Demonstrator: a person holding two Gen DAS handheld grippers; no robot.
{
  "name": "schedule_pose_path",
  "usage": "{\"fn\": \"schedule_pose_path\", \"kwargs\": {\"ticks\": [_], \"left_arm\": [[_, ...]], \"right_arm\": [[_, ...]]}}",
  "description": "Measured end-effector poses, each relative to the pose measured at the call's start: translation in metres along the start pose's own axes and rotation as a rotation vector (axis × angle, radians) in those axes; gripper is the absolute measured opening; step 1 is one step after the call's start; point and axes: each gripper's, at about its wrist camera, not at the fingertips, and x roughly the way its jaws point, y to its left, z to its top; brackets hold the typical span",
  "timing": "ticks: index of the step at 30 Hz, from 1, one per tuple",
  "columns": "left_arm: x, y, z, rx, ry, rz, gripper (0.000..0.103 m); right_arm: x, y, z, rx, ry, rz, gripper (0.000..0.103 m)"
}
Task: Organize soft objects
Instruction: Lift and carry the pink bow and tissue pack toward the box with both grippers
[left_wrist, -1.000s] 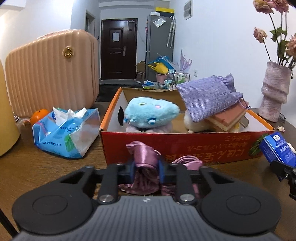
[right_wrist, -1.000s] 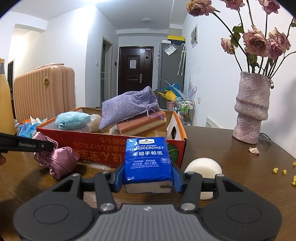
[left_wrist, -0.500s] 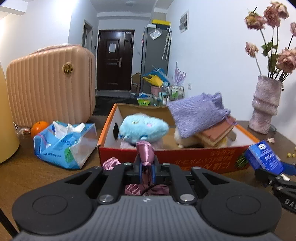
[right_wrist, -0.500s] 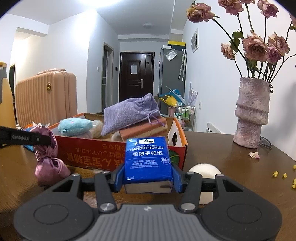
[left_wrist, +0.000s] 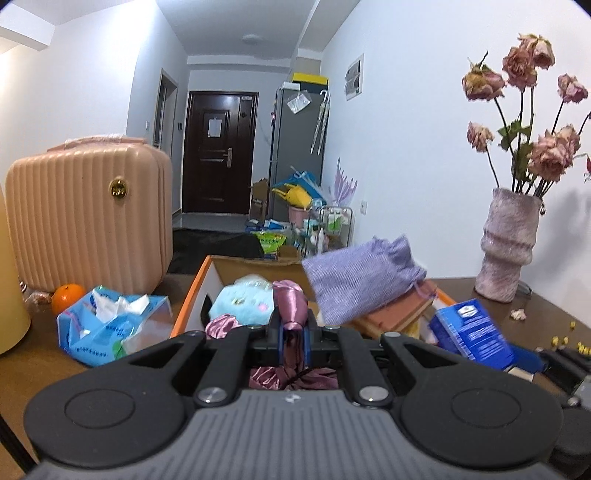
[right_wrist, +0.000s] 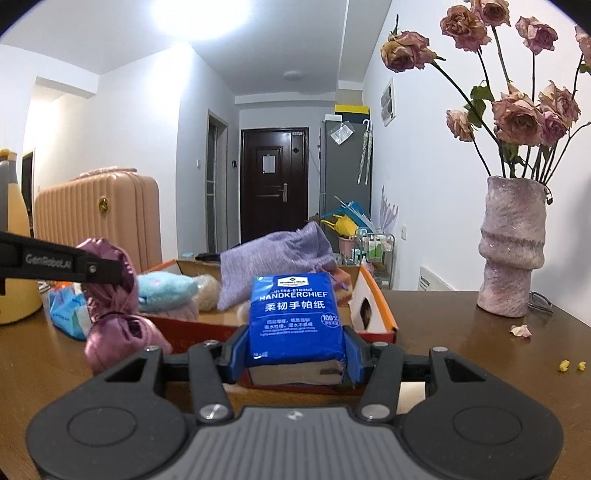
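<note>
My left gripper (left_wrist: 293, 334) is shut on the neck of a shiny pink satin pouch (left_wrist: 291, 306), which hangs above the table in front of the orange cardboard box (left_wrist: 190, 299). The right wrist view shows the pouch (right_wrist: 114, 295) dangling from the left gripper's finger (right_wrist: 74, 264). My right gripper (right_wrist: 295, 354) is shut on a blue handkerchief tissue pack (right_wrist: 295, 314), held before the box (right_wrist: 380, 302). In the box lie a light blue plush toy (left_wrist: 243, 301), a purple knitted bag (left_wrist: 362, 280) and a pinkish sponge block (left_wrist: 399, 310).
An open blue tissue packet (left_wrist: 110, 325) and an orange (left_wrist: 66, 295) lie left of the box, before a pink suitcase (left_wrist: 88, 218). A yellow bottle (right_wrist: 14, 243) stands far left. A vase of dried roses (right_wrist: 511, 247) stands right, with petals and crumbs (right_wrist: 521, 330) on the wooden table.
My left gripper closed on the satin pouch's neck and lifted it off the table, up to the level of the box rim. The right gripper kept its hold on the tissue pack, almost still.
</note>
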Motion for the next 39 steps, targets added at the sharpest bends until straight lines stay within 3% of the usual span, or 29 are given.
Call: {"fn": "schedule_pose_path", "kwargs": {"ticks": [12,24,39], "left_arm": [[0.016,-0.011,0.027,-0.056,-0.076,0.0,0.01],[0.059,-0.003,0.045,-0.102,-0.102,0.03,0.01],[0.115,0.008,0.048,-0.045,-0.097,0.075,0.01]], "right_arm": [[0.024,0.012,0.017,0.048,-0.059,0.007,0.051],[0.066,0.029,0.031,0.035,-0.081,0.026,0.051],[0.121,0.043,0.04,-0.021,-0.079,0.045,0.051]]}}
